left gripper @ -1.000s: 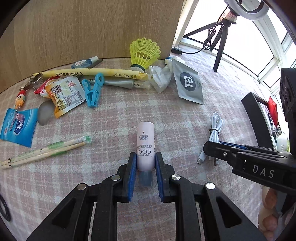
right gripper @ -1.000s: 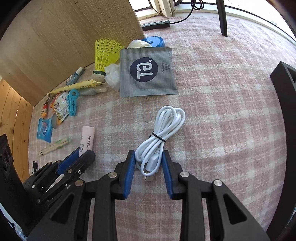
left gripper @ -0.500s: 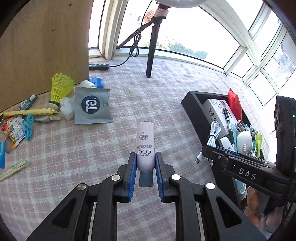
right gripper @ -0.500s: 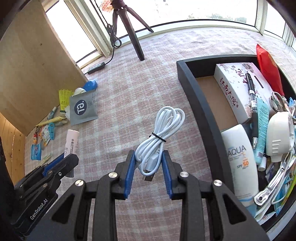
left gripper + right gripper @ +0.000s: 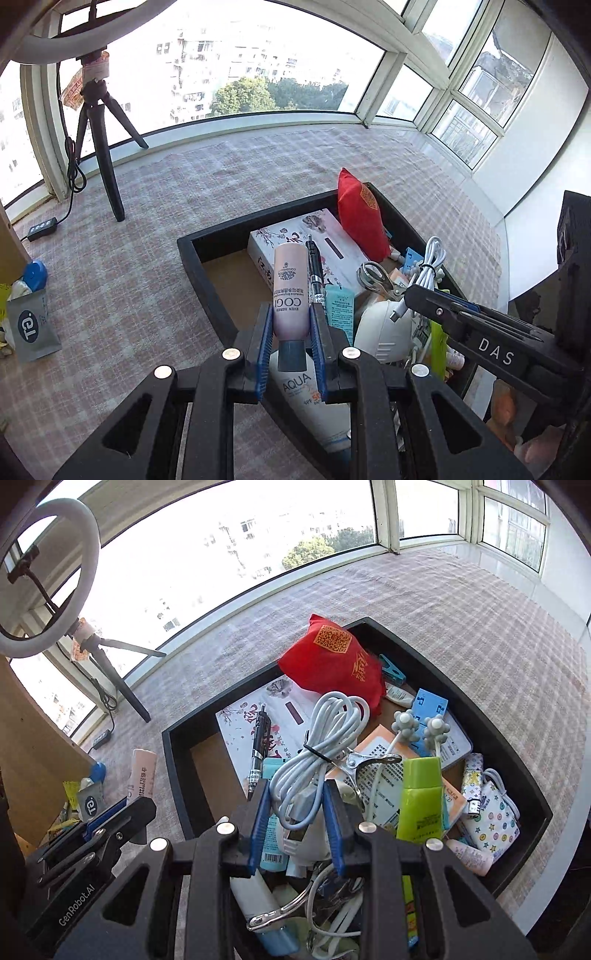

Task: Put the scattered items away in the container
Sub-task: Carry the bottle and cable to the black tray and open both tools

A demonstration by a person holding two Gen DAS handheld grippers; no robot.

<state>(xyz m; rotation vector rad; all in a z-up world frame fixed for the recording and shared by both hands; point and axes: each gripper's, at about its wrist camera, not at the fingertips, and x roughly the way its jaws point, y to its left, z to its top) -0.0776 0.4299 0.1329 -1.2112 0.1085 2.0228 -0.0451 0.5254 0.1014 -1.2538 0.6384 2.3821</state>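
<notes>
We're in a flat, high up in a glazed bay-window nook: curved windows [image 5: 229,74] look out on apartment blocks and treetops. A pink checked cloth [image 5: 258,166] covers the surface. On the far left stands a ring light [image 5: 48,576] on a tripod [image 5: 103,147], with a power strip [image 5: 42,229] beside it. Household odds and ends fill a black tray [image 5: 480,716].

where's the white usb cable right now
The white usb cable is clamped in the right gripper, centre of the right wrist view, above the black tray, near the red pouch.
</notes>
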